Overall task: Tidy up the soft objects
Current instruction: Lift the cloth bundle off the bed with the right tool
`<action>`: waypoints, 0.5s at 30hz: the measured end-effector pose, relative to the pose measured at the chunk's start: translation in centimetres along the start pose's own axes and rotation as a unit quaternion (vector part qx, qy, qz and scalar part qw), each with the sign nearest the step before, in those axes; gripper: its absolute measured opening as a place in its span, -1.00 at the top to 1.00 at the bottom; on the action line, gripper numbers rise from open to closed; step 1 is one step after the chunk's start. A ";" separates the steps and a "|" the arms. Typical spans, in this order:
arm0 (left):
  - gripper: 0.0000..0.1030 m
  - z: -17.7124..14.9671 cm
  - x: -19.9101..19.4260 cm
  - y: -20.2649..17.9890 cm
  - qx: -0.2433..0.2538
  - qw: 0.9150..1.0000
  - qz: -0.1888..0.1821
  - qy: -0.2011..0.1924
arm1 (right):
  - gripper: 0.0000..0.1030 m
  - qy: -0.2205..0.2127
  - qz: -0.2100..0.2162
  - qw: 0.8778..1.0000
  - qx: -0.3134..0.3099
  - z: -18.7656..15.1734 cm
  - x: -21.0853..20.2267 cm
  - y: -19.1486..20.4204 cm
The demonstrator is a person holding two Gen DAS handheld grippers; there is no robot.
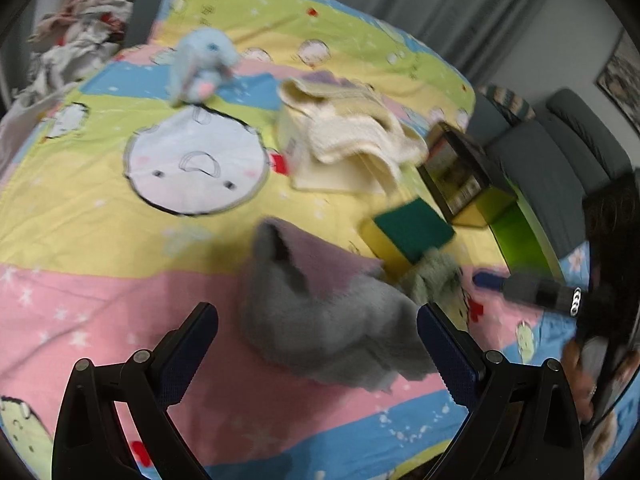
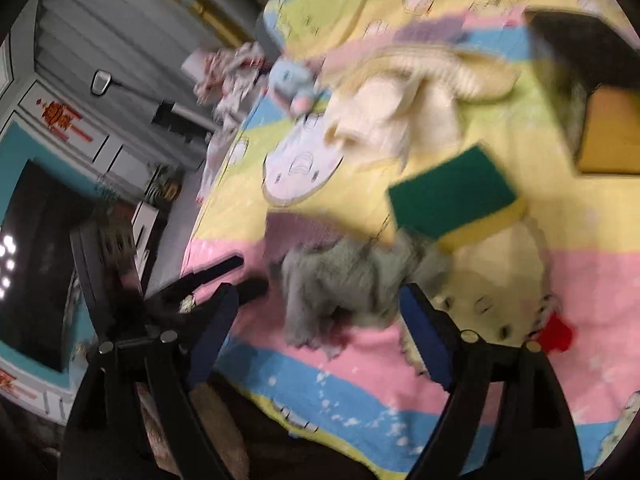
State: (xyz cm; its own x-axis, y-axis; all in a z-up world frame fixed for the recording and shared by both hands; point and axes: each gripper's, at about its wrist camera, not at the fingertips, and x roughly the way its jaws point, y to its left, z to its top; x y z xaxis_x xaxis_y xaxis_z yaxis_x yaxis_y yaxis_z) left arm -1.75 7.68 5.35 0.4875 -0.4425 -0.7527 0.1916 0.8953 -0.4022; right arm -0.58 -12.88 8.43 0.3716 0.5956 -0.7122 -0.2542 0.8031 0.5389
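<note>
A grey and mauve fluffy cloth [image 1: 320, 304] lies on the cartoon bedsheet [image 1: 100, 216] between the fingers of my open left gripper [image 1: 318, 320]. A green and yellow sponge [image 1: 408, 232] lies beyond it, touching a grey-green fluffy cloth [image 1: 434, 276]. In the right wrist view that grey-green cloth [image 2: 348, 288] lies between the fingers of my open right gripper [image 2: 320, 304], with the sponge [image 2: 456, 204] just past it. A cream towel [image 1: 352, 128] and a blue plush toy [image 1: 204, 64] lie farther back.
A black and green box [image 1: 468, 176] stands open at the bed's right edge. A pile of clothes [image 1: 76, 36] lies at the far left corner. The right gripper's body [image 1: 540, 292] shows in the left wrist view. A grey sofa [image 1: 560, 152] stands beyond.
</note>
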 end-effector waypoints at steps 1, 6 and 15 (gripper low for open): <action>-0.95 -0.1 0.4 -0.4 0.004 1.000 -0.008 0.008 | -0.63 0.001 -0.001 1.000 0.003 0.7 0.1 -0.2; -0.72 -0.6 2.6 -1.8 0.013 0.999 -0.018 0.042 | -0.59 0.069 0.002 0.998 -0.005 2.2 4.0 0.2; 0.20 -0.6 3.1 -1.5 0.002 1.000 0.008 0.028 | -0.39 0.065 0.006 0.998 0.012 1.7 5.7 -0.6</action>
State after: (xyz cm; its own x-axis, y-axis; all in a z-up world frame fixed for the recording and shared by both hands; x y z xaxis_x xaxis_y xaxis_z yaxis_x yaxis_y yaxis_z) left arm -1.01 4.97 3.34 0.4412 -0.4303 -0.7875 0.1882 0.9024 -0.3877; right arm 3.24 -9.99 4.80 0.2495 0.6035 -0.7573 -0.2360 0.7964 0.5568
